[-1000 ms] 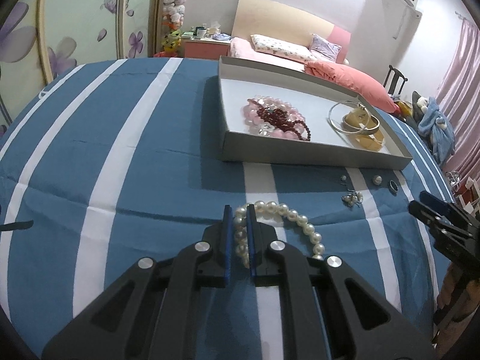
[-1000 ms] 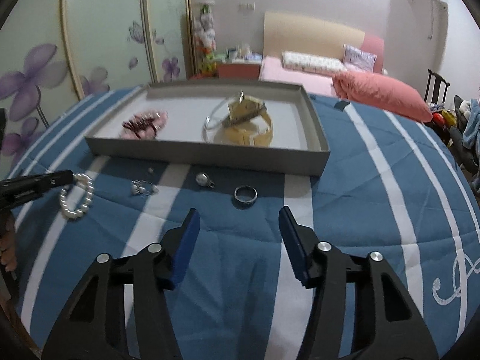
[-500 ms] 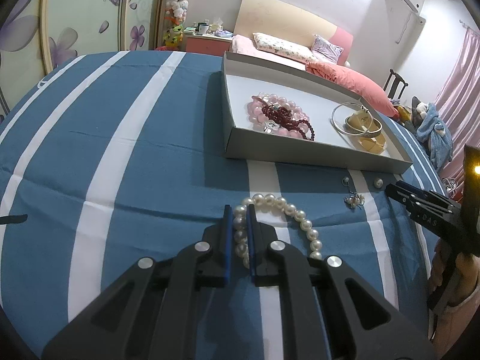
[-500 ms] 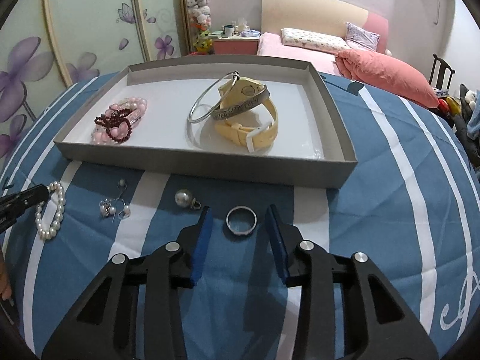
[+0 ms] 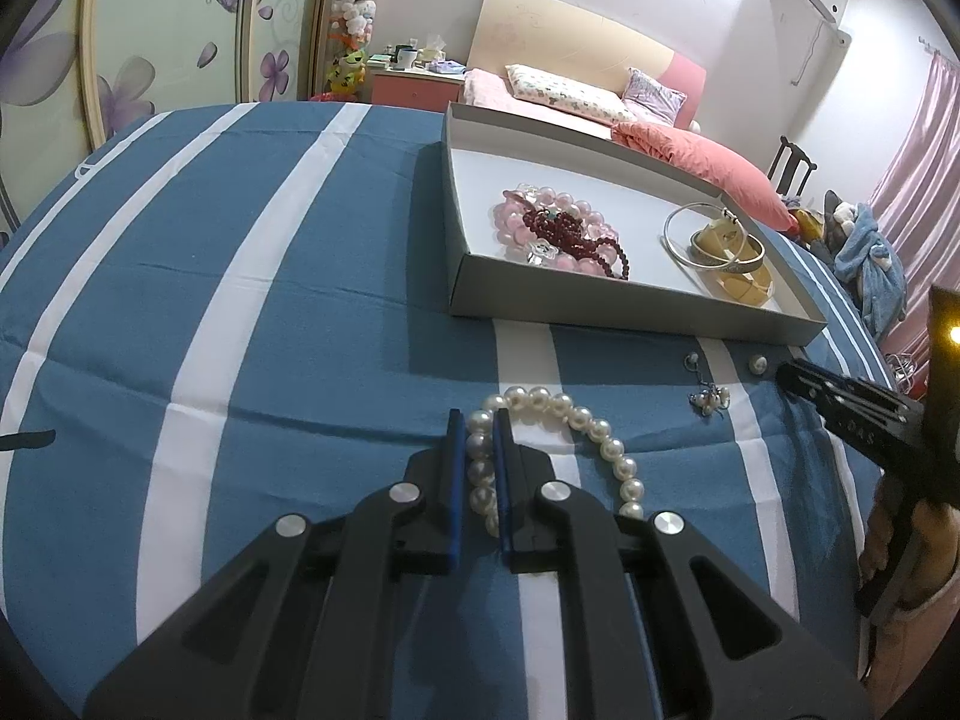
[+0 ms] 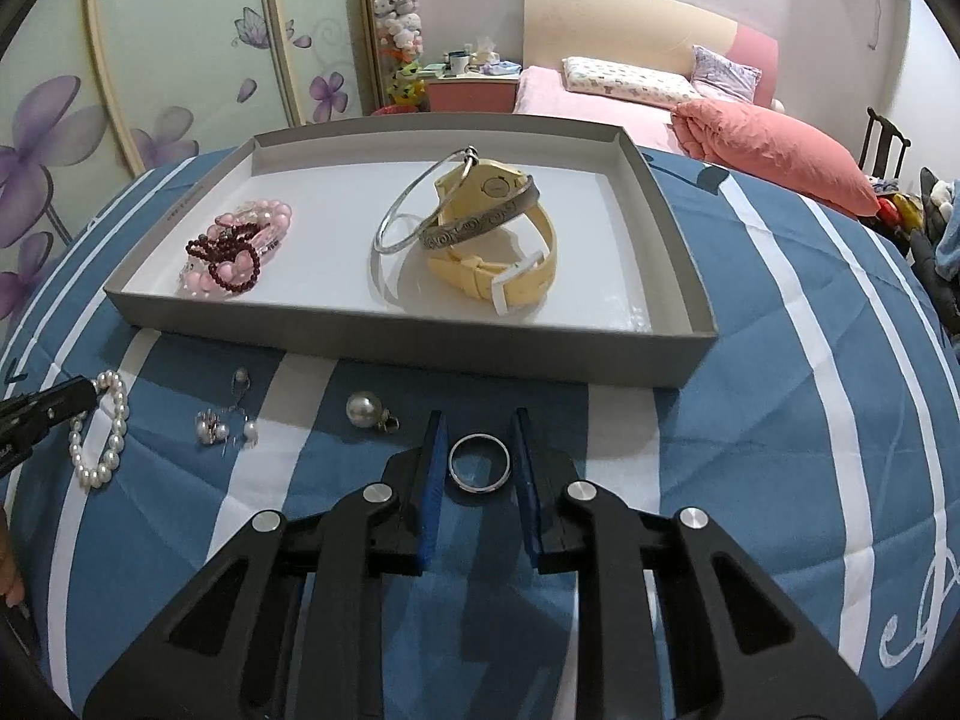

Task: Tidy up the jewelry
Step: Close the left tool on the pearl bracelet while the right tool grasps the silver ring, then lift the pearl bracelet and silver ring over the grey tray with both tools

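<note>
My left gripper is shut on a white pearl bracelet that lies on the blue striped cloth. The same bracelet and the left gripper's tip show at the left edge of the right wrist view. A silver ring lies flat on the cloth between the blue pads of my right gripper. Its jaws are closing, and the pads meet the ring's two sides. Just beyond stands a grey tray holding pink and dark red bead bracelets, silver bangles and a yellow watch.
A pearl pendant and small pearl earrings lie loose on the cloth in front of the tray. A hand holds the right gripper at the right edge of the left wrist view. A bed with pink bedding stands behind.
My right gripper came forward toward the tray until the ring lay between its fingers, and its jaws narrowed from wide apart to the ring's width. The left gripper stayed put.
</note>
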A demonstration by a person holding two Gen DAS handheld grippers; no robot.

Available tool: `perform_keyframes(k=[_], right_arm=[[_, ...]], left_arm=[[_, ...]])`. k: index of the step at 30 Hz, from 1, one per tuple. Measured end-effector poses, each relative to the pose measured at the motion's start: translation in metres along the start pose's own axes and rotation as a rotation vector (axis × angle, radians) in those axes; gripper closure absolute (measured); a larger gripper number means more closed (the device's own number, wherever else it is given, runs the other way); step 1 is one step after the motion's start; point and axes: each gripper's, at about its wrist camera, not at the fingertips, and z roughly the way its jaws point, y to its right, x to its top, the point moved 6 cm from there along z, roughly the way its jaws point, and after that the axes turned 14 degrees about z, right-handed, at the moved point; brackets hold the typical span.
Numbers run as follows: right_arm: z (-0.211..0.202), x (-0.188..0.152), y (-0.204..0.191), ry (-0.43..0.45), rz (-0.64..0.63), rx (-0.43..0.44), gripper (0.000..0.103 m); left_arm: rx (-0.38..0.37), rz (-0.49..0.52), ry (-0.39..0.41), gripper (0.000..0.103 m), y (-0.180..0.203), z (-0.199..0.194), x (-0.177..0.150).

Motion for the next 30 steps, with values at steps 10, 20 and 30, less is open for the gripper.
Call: perform_keyframes(k=[10,20,30], right_arm=[[-0.03,-0.029,0.026,-0.002,0.103,0.024,0.081],[-0.071,-0.014,0.024,0.186,0.122,0.083,0.081],[-0.113,-0.004,-0.001,0.426,0.053,0.134,0.081]], left_arm=[[0.004,0.002,0.001,0.093,0.0,0.0,0.0],[-0.021,0.024,0.105,0.093,0.01,-0.027,0.009],[0.0,0.062,0.305,0.093,0.034,-0.077,0.029]])
